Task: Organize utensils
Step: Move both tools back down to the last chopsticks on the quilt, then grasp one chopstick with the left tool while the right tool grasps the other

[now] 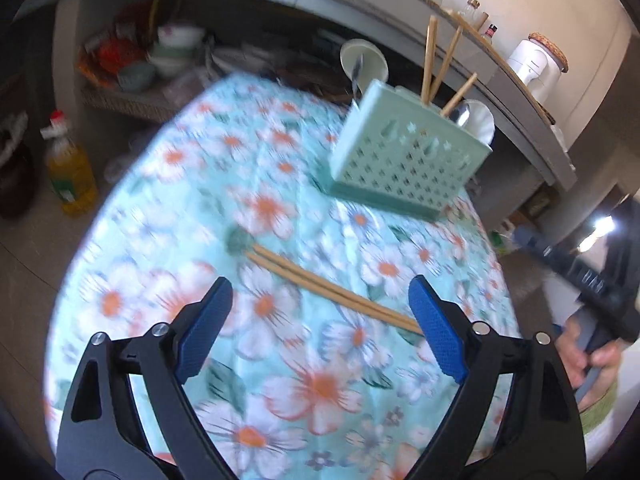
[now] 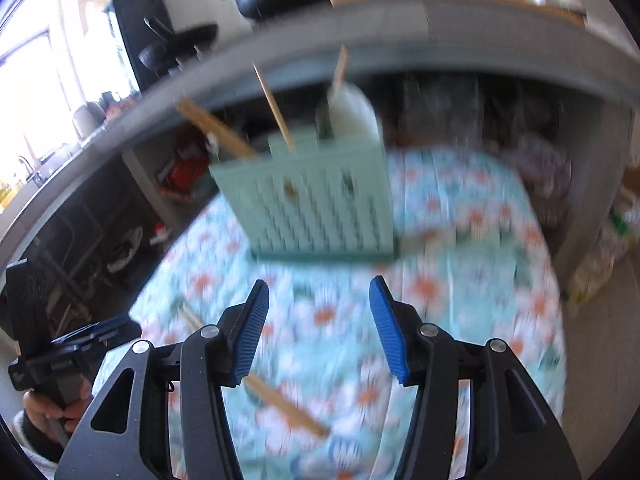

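Grippers come 1st, nearest to the cams. Left gripper [image 1: 320,312] has its 2 blue pads wide apart w/ nothing pinched; it hangs over the table [image 1: 132,216], which has a light blue cloth w/ white & orange flowers. Just past its tips lie 2 wooden chopsticks [image 1: 320,284], side by side, flat on the cloth, slanting from upper left to lower right; the right end sits by the right pad, but touching or not, can't tell. Right gripper [image 2: 318,320] has its pads apart too, about half way, w/ nothing between them. In the right wrist view the same chopsticks [image 2: 286,408] show low down, partly behind the left pad, very blurry. Each cam also sees the other gripper at the picture's edge, w/ a hand [image 1: 588,356] around its handle. Farther back on the table stands a mint green holder [image 1: 404,160] w/ lots of little holes. It stands upright. 3 chopsticks [image 1: 430,64] poke up out of it, & a white spoon [image 1: 362,60] & a shiny metal spoon [image 1: 464,114] too. Beside the table on the floor is a yellow oil bottle [image 1: 70,168]. Behind it all is a grey counter [image 1: 520,100] w/ bowls [image 1: 176,48] under it & small bottles [image 1: 472,8] & a white jar [image 1: 536,64] on top.
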